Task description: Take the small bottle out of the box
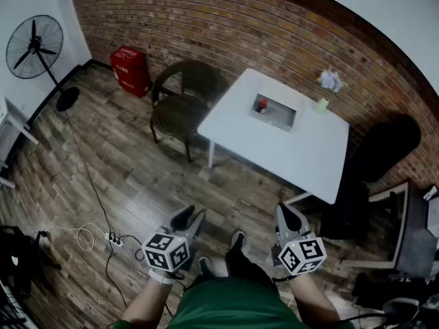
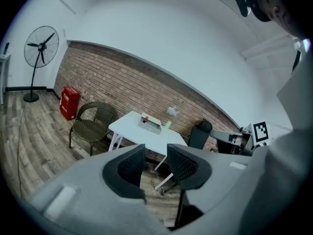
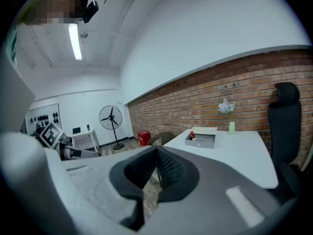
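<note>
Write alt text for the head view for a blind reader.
A person on a wooden floor holds two empty grippers, left gripper open, right gripper shut, well short of a white table. On it sits a grey box with a small red bottle inside, a dark chair alongside.

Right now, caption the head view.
Above wooden floor, left gripper and right gripper hover; small red bottle in grey box on white table.
</note>
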Tool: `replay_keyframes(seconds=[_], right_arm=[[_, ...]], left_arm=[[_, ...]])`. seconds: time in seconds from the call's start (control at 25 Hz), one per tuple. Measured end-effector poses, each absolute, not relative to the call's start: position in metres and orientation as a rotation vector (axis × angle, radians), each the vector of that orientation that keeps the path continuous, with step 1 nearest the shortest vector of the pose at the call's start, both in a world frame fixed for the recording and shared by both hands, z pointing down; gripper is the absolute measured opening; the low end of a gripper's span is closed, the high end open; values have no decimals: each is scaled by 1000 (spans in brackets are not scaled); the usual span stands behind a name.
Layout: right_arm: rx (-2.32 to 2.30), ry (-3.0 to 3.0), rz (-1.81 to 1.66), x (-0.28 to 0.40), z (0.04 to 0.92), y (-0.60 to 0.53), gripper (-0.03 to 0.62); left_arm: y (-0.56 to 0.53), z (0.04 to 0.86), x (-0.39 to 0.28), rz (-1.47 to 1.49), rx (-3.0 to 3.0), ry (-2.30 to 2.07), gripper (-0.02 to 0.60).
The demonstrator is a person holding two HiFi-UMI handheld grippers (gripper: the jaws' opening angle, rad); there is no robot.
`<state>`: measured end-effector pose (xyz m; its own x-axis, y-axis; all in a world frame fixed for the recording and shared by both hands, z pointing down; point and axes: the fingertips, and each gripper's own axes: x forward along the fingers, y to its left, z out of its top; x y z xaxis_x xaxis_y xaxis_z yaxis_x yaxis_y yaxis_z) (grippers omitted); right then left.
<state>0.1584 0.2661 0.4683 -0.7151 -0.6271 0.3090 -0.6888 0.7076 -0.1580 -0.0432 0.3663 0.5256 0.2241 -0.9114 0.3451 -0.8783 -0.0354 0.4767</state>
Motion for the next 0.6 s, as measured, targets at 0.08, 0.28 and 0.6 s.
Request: replay_keyframes(seconds=[0.08,0.28,0.6], right_arm=[[999,-2736,367,160,462,242,3],[957,-2784,358,184,453,235,3],[953,-2795,403,231,463,228,3]], left_arm=[[353,518,-37,-72,1897,-1720,149],[346,500,-12,-99,1899,-1781,149],[331,505,57,-48,1934,-1721,149]])
